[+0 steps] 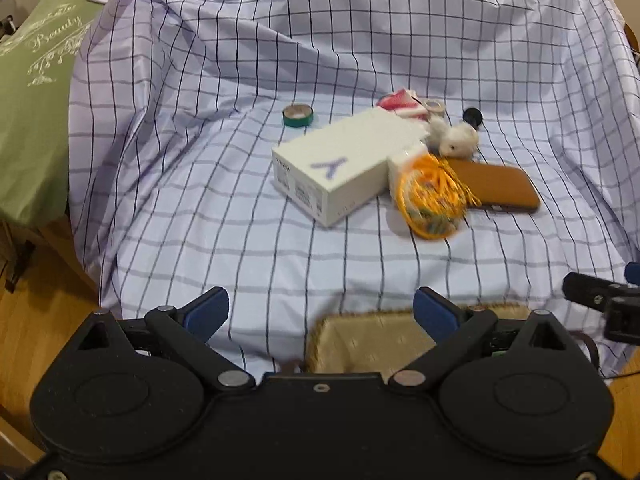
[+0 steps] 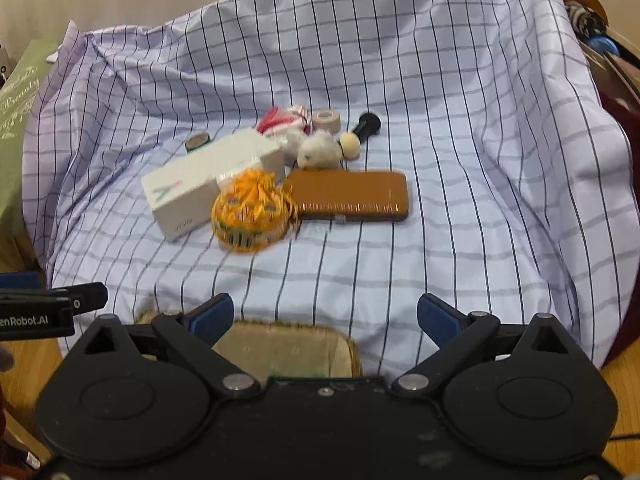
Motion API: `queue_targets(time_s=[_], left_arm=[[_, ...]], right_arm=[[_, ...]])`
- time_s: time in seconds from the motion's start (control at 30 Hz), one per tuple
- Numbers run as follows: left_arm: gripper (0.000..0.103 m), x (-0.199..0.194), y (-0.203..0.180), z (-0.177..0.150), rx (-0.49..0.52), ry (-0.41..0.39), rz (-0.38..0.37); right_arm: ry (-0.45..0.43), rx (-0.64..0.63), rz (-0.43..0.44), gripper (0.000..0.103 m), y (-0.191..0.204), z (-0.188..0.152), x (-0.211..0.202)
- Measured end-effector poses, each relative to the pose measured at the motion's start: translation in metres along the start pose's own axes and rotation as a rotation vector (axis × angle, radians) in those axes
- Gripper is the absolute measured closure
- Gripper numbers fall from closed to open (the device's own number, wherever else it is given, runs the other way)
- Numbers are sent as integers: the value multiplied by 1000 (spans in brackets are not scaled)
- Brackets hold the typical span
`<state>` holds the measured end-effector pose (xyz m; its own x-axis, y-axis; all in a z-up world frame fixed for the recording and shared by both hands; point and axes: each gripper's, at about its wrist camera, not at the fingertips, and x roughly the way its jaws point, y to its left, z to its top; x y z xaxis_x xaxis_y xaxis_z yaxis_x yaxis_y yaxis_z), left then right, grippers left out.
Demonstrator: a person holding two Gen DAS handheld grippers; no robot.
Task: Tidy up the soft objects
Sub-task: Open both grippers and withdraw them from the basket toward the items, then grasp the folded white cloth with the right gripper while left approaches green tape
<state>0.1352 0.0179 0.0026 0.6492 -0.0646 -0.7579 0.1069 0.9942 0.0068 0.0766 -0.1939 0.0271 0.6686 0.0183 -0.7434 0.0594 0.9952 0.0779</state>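
On the checked cloth (image 1: 200, 200) lies a pile: a white fluffy toy (image 1: 458, 138) (image 2: 320, 148), a red and white soft item (image 1: 400, 103) (image 2: 286, 118), an orange patterned pouch (image 1: 430, 200) (image 2: 250, 210), a white box (image 1: 340, 164) (image 2: 208, 178) and a brown case (image 1: 496, 190) (image 2: 352, 196). A tan woven basket (image 1: 360, 340) (image 2: 288, 346) sits at the near edge. My left gripper (image 1: 322, 310) is open and empty above the basket's left rim. My right gripper (image 2: 326, 314) is open and empty over the basket's right side, well short of the pile.
A green tape roll (image 1: 298, 115) (image 2: 198, 141), a beige tape roll (image 2: 326, 120) and a black-handled brush (image 2: 362, 130) lie behind the pile. A green bag (image 1: 32, 92) stands at the left. Wooden floor (image 1: 36, 320) shows beyond the cloth's edge. Dark clutter (image 2: 600, 40) sits at the right.
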Motion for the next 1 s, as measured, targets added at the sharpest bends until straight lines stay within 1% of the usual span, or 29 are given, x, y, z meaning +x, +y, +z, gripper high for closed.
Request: queue_targets(time_s=[0.33, 0.6, 0.8, 1.0], left_arm=[[7, 34, 17, 46, -11, -55, 33], [7, 63, 35, 80, -58, -91, 71], [7, 86, 42, 103, -62, -103, 75], [7, 113, 47, 128, -51, -123, 75]], right_arm=[[-89, -24, 17, 0, 8, 62, 28], [-170, -33, 79, 0, 18, 103, 49], [-149, -48, 81, 0, 29, 127, 79], [-122, -54, 95, 0, 37, 159, 112]])
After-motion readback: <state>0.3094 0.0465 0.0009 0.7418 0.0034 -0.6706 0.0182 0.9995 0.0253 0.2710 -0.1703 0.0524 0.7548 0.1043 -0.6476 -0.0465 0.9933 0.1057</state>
